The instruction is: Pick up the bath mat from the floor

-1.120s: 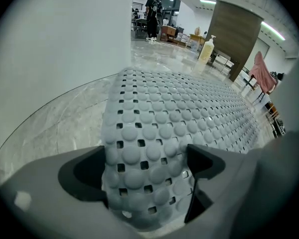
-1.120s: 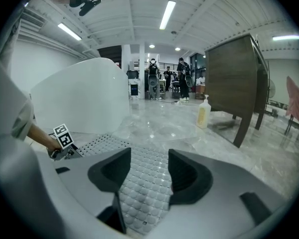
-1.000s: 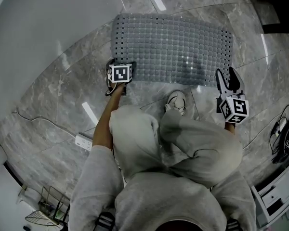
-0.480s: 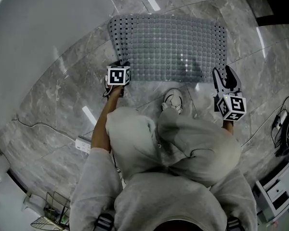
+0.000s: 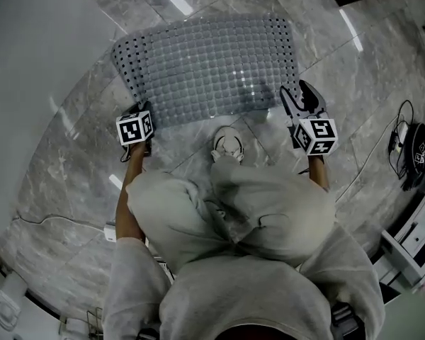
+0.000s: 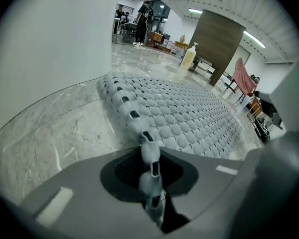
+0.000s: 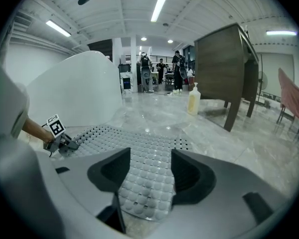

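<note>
One: left tool (image 6: 150, 176) just closed on bath mat (image 5: 205, 66).

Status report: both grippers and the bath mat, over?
Left gripper just closed, shut on bath mat corner. Right gripper open, mat corner between fingers. Shoe beside mat.

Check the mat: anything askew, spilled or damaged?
Nothing spilled or damaged. The near left corner of the bath mat is lifted, pinched in the left gripper, whose jaws have just been closing; the right gripper is open around the other near corner.

No readable text, labels, numbers or signs
</note>
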The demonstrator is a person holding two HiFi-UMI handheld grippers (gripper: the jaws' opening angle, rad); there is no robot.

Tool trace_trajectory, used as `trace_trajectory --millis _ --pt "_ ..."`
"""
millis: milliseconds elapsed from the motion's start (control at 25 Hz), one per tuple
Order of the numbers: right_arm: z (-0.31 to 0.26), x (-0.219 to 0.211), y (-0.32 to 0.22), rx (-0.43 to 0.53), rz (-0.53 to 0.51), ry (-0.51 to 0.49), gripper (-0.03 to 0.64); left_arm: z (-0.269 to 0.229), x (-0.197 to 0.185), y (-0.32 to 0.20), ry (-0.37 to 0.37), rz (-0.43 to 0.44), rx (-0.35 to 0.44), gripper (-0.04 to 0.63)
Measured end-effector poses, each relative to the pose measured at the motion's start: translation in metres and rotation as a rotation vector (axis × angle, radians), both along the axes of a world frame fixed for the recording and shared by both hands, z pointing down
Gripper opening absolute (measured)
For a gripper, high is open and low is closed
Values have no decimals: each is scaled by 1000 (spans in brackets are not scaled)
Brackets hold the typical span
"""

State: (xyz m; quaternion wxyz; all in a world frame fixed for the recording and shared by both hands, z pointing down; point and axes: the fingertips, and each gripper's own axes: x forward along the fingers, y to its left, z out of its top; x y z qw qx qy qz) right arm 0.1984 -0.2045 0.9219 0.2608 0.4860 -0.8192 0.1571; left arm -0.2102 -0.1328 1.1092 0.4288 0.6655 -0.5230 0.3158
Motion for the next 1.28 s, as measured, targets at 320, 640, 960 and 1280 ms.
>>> trace_trajectory --millis 320,640,960,1280 --pt "60 25 -9 -136 18 38 299 0 -2 -1 9 -10 -5 58" --pt "123 62 -22 -306 45 96 334 0 -1 0 10 -17 -17 59" --pt "168 90 -34 -425 87 168 344 1 -2 0 17 -7 -14 60" --pt "183 92 -32 -482 114 105 364 -1 -1 0 12 -7 -15 60"
